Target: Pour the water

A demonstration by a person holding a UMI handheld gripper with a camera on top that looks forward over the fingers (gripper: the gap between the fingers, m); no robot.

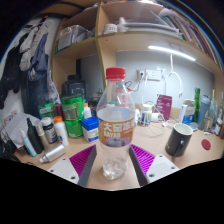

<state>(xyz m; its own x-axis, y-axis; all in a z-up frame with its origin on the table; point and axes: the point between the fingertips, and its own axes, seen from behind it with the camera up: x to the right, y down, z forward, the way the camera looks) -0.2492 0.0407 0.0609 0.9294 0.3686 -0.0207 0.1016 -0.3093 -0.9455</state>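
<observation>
While the bottle point(115, 122) stands upright between the fingers point(112, 165), its red cap on and its label orange, the magenta pads point(140, 158) sit close at either side of its lower body; whether both press on it cannot be told, nor whether its base rests on the bench point(195, 160). The clear lower part shows water inside. Just to the right, on the bench, a black mug point(179, 138) stands tilted toward the bottle. To the left, a crowd of small bottles and tubes point(52, 132) lies around a green container point(73, 108). Above, a lit lamp strip point(172, 52) hangs under a shelf point(130, 32).
</observation>
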